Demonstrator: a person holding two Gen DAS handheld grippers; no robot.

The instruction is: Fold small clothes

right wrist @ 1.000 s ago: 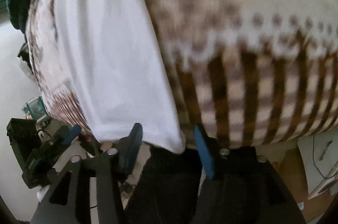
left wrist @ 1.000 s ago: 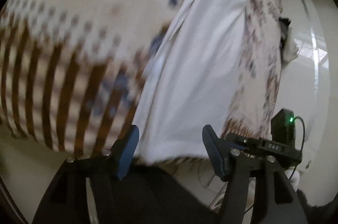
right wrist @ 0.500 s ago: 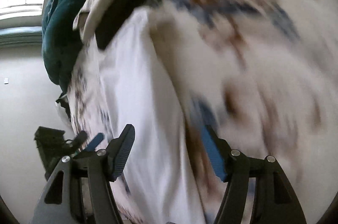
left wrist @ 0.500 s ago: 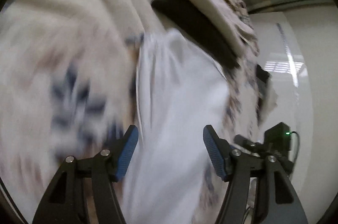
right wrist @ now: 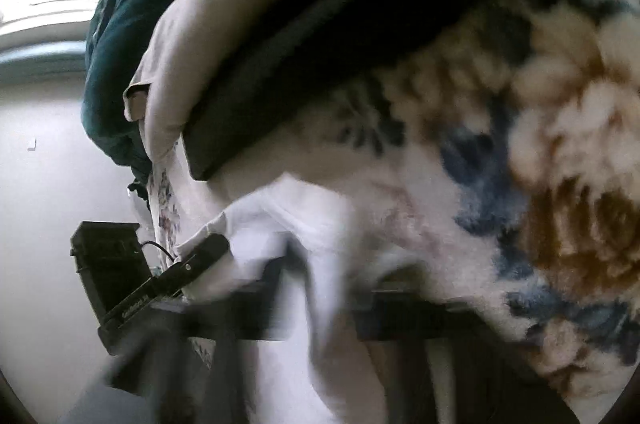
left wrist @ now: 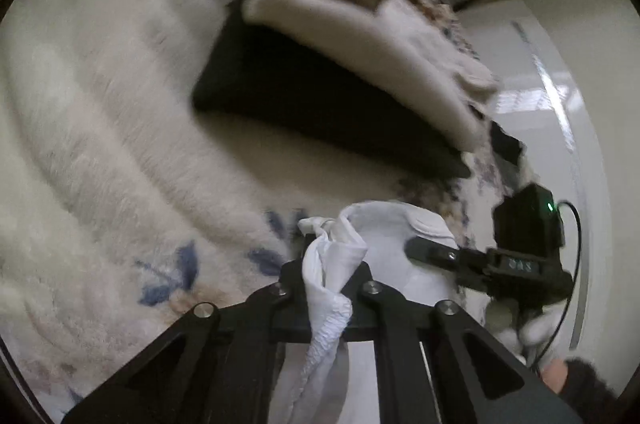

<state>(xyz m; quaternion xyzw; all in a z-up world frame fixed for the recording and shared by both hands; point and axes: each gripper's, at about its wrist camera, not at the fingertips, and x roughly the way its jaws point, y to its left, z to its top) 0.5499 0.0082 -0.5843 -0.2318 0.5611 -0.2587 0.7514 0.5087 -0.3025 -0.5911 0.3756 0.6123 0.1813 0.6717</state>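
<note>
Left wrist view, bed: a fleecy cream blanket [left wrist: 132, 128] printed with blue and brown flowers spreads ahead of the jaws and off to their left.
Dark cushion: a flat black pad [left wrist: 320, 104] lies on the blanket well ahead of the jaws, with a cream cloth [left wrist: 360, 28] draped over its far edge.
White garment: the small white garment [left wrist: 332, 264] is bunched between the jaws, a crumpled edge rising just past their tips and the rest hanging down under them.
Left gripper [left wrist: 326, 270]: its jaws have just been closing and now pinch the white garment.
Right wrist view: the picture is blurred; the same blanket [right wrist: 480, 204] fills the right side, and the black pad [right wrist: 360, 36] lies ahead.
Right gripper [right wrist: 316, 288]: its jaws have just been closing, and the white garment [right wrist: 304, 224] is caught between them.
Left gripper's tip [right wrist: 200, 256]: seen left of the right jaws, touching the same garment.
</note>
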